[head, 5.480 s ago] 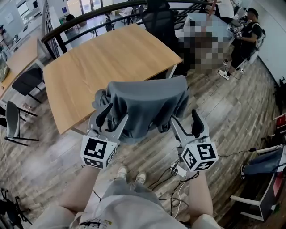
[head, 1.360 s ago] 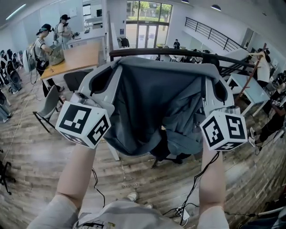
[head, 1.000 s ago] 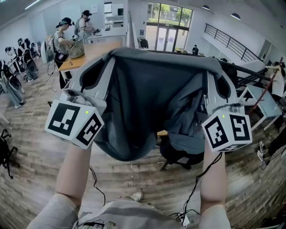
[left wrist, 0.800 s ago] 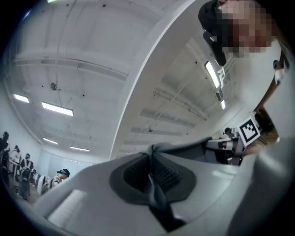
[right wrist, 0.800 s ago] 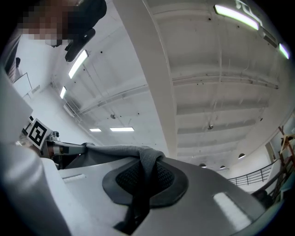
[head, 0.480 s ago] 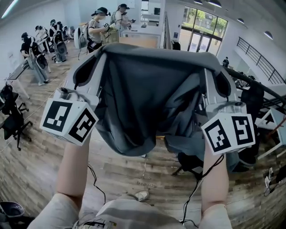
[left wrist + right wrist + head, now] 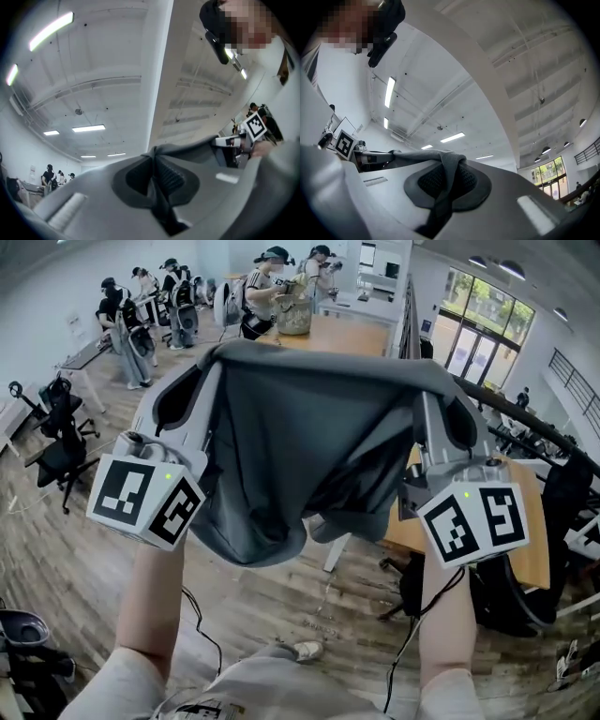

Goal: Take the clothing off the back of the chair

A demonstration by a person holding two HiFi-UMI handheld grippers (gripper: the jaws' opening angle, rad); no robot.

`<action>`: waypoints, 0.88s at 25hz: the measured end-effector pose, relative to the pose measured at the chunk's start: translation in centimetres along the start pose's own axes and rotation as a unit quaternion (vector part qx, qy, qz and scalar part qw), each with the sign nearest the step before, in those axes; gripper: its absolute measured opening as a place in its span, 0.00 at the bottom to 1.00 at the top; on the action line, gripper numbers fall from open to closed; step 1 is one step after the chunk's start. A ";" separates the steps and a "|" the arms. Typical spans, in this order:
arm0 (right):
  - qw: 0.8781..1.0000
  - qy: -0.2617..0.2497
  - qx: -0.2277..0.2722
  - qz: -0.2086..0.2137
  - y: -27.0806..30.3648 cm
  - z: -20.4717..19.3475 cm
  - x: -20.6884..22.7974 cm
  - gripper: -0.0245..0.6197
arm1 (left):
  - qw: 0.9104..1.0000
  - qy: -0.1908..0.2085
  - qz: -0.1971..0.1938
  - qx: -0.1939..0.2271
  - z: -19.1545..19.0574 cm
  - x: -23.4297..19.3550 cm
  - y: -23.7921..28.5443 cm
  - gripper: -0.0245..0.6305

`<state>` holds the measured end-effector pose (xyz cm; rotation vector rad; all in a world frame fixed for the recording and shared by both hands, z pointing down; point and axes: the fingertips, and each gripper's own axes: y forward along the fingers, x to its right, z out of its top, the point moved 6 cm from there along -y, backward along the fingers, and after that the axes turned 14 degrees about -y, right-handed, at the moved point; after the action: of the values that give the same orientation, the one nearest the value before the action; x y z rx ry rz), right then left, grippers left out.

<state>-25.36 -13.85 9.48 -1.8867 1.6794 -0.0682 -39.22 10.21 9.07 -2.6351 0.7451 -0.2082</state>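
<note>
We are holding the grey clothing up in the air in front of us. It is stretching between both grippers and hanging free above the floor, with its lower edge sagging in the middle. The left gripper is pinching the clothing's top left corner, and its fingers are pressing tight together on a fold of the fabric. The right gripper is gripping the top right corner the same way, its fingers clamping a bunched ridge of cloth. Behind the clothing a wooden desk is standing, with several people gathering at its far end. Left of the clothing a black chair is sitting on the plank floor. Below the clothing's right side another desk is showing.
</note>
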 end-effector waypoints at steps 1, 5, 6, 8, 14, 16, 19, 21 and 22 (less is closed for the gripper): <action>1.000 0.003 0.001 0.004 0.3 -0.5 -0.5 0.05 | 1.000 0.006 0.005 -0.003 -0.2 -0.4 -0.4 0.05; 1.000 0.014 -0.009 0.023 1.2 -3.2 -2.7 0.05 | 0.999 0.018 0.025 -0.018 -1.8 -2.1 -2.0 0.05; 0.999 0.018 -0.014 0.029 1.4 -3.9 -3.2 0.05 | 0.999 0.019 0.030 -0.024 -2.3 -2.5 -2.4 0.05; 0.999 0.027 -0.024 0.039 1.9 -5.3 -4.4 0.05 | 0.998 0.020 0.037 -0.038 -3.4 -3.4 -3.3 0.05; 0.996 0.046 -0.062 0.054 2.0 -9.3 -6.9 0.05 | 0.996 0.013 0.047 -0.077 -7.6 -5.0 -5.3 0.05; 0.995 0.045 -0.069 0.057 1.6 -10.2 -7.3 0.05 | 0.995 0.022 0.055 -0.079 -9.0 -4.9 -5.7 0.05; 0.994 0.040 -0.079 0.057 1.0 -11.3 -7.6 0.05 | 0.994 0.034 0.061 -0.083 -10.8 -4.5 -6.2 0.05; 0.993 0.043 -0.088 0.059 0.6 -12.2 -7.6 0.05 | 0.994 0.026 0.059 -0.091 -12.0 -4.3 -6.4 0.05; 0.993 0.044 -0.094 0.059 0.4 -12.7 -7.5 0.05 | 0.993 0.022 0.058 -0.096 -12.6 -4.1 -6.5 0.05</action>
<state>-32.50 -12.02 22.31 -1.9384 1.9122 0.0569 -42.73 13.31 23.07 -2.7636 0.9741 -0.1692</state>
